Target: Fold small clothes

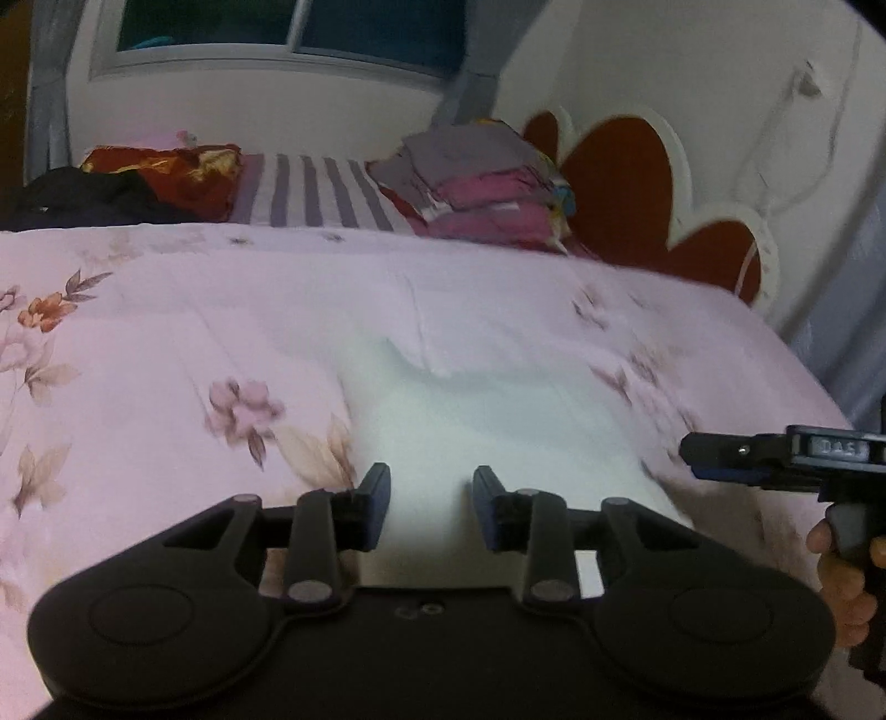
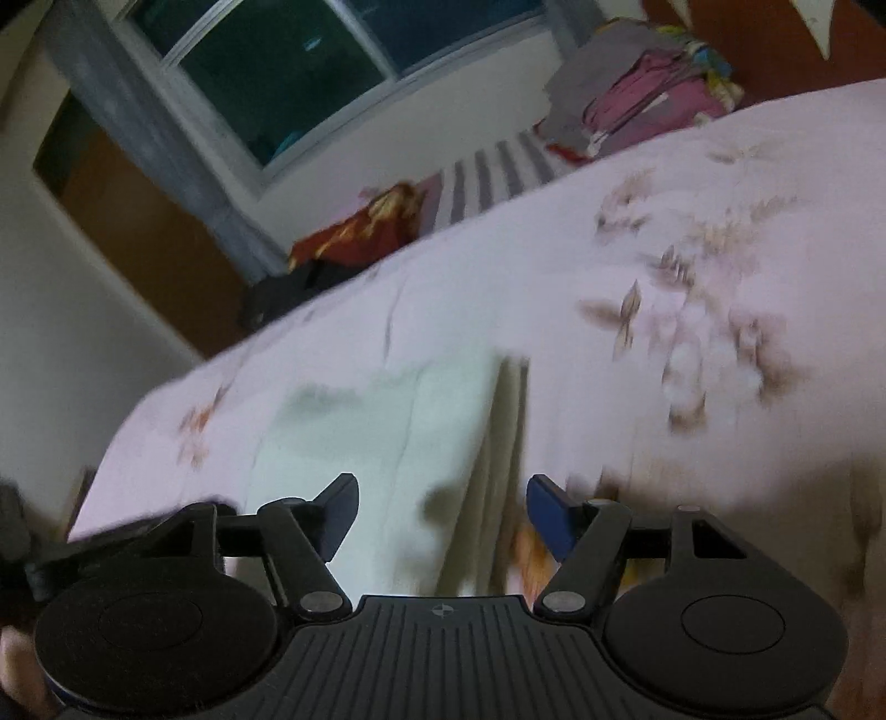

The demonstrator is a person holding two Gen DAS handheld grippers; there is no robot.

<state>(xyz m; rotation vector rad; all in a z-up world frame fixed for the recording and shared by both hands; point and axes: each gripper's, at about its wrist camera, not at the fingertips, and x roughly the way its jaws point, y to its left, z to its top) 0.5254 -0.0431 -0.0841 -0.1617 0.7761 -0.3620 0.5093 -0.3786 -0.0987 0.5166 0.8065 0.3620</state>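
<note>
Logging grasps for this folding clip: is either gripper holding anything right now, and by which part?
Nothing is held. The left gripper and right gripper are both open above the white cloth on the bed.

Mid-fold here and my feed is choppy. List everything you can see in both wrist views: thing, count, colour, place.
white garment: one, pale white, lying on the bedspread just ahead of both grippers; blurred
bedspread: one, pink with floral print, covering the bed
folded clothes pile: one stack, grey and pink, far side of the bed near the headboard
striped sheet: one, purple and white, beyond the bedspread
red patterned cloth: one, red and gold, far left of the bed
dark clothing: one heap, black, beside the red cloth
headboard: one, red with white trim, by the wall
window: one, dark panes, above the bed
left gripper: open, empty
right gripper: open, empty
</note>
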